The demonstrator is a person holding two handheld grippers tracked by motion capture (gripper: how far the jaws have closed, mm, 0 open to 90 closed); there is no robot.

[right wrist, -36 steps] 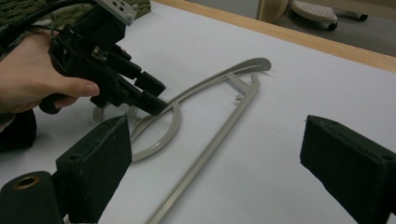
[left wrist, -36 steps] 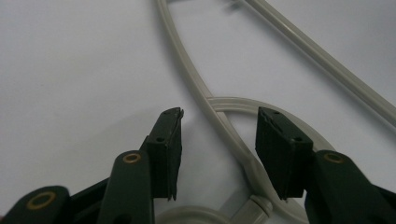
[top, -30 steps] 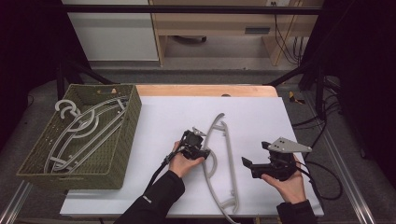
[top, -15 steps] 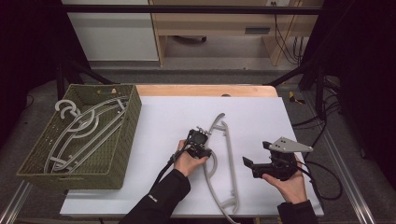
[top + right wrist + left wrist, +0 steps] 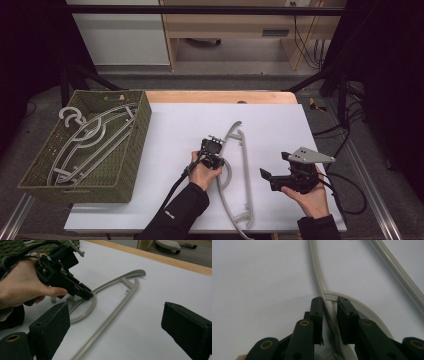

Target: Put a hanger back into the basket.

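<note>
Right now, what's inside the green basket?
The green basket holds grey plastic hangers, loosely stacked with hooks toward its far left corner. The exact count is unclear because they overlap, and the basket floor beneath them and behind the near wall is hidden.

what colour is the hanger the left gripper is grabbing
Pale grey: the plastic clothes hanger on the white table shows best in the right gripper view.

Dim room. White cabinet (image 5: pixel 122 37) upper left; wooden desk (image 5: pixel 235 30) top centre; cables (image 5: pixel 305 35) upper right; grey floor (image 5: pixel 225 80) beneath.
</note>
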